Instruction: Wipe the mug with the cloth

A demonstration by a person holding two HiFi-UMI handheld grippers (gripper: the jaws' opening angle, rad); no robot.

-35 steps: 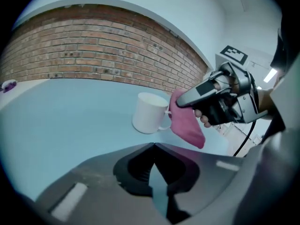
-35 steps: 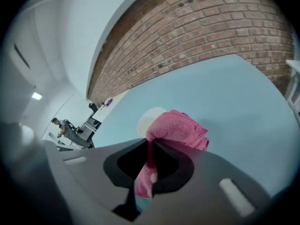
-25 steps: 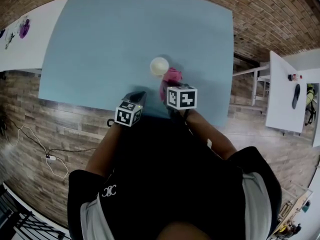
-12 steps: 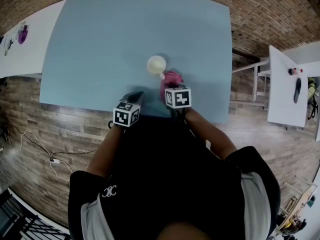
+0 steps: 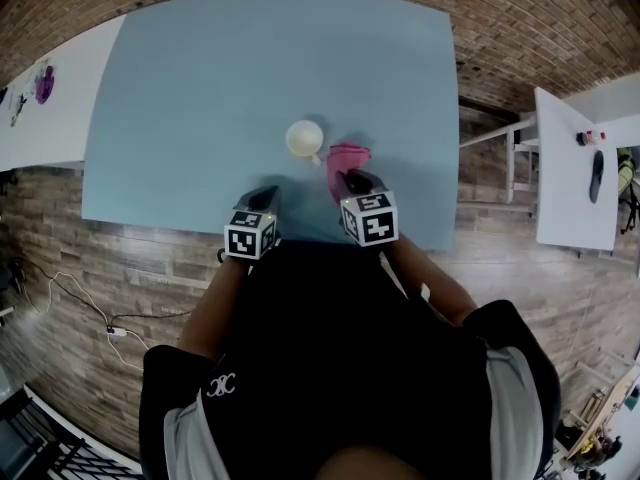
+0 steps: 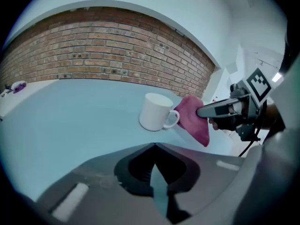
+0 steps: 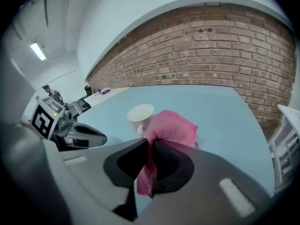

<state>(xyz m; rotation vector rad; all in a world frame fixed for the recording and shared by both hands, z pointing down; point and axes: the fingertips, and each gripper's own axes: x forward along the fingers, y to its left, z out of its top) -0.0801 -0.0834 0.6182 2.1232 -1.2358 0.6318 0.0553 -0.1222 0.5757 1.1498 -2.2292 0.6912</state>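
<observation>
right gripper [image 7: 149, 149]: clamped on pink cloth [image 7: 171, 125], now drawn back toward frame bottom | mug [image 5: 304, 138]: upright mid-frame, cloth just right of its handle | left gripper [image 6: 154, 146]: jaws together, empty | wipe likely pending

A white mug [image 5: 304, 138] is sitting on the pale blue table [image 5: 200, 88], a pink cloth [image 5: 346, 156] is hanging just right of it, black-and-white square markers are showing on the grey left gripper [image 5: 267, 195] and right gripper [image 5: 350, 176], and a red-brown brick wall [image 6: 108, 55] is running along the far side.
</observation>
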